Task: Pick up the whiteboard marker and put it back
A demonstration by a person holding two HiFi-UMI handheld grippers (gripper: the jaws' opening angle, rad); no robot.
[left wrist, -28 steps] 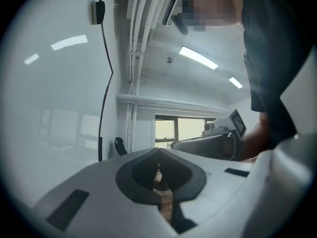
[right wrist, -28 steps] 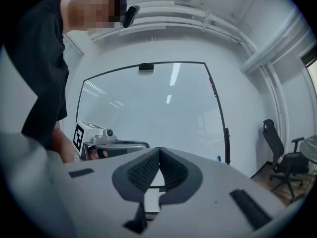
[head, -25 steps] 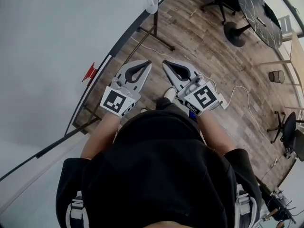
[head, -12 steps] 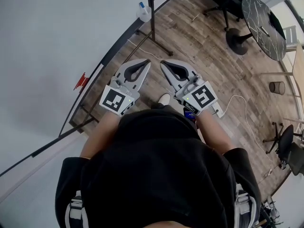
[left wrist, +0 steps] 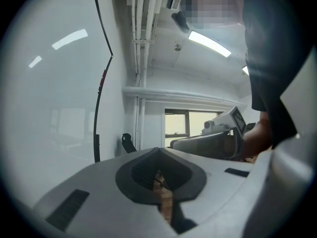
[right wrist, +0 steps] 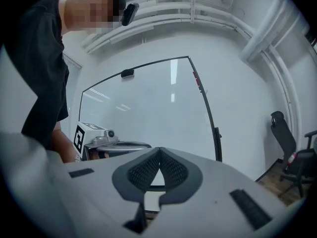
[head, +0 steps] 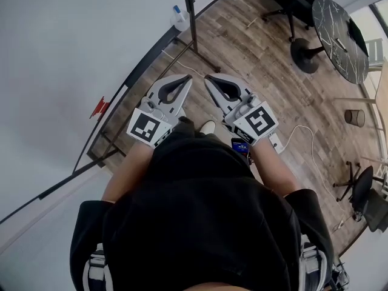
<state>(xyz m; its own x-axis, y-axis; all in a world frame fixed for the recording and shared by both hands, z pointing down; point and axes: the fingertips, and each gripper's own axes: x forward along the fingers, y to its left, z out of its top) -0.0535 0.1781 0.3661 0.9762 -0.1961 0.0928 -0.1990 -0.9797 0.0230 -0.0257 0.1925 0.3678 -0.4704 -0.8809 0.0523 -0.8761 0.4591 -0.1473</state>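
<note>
The small red object point(head: 97, 108) low on the large white whiteboard point(head: 54, 47), just beside its black bottom frame point(head: 145, 56), is most likely the whiteboard marker, though it is too small to be sure. Its long axis appears to run along that frame. Both grippers point level over the wooden plank floor point(head: 260, 59). The left gripper point(head: 188, 79) has its fingers closed on nothing, and the right gripper point(head: 208, 79) likewise — shut, empty. The red object lies left of both, well apart, so the left gripper is nearer and would have to swing left toward the board.
</note>
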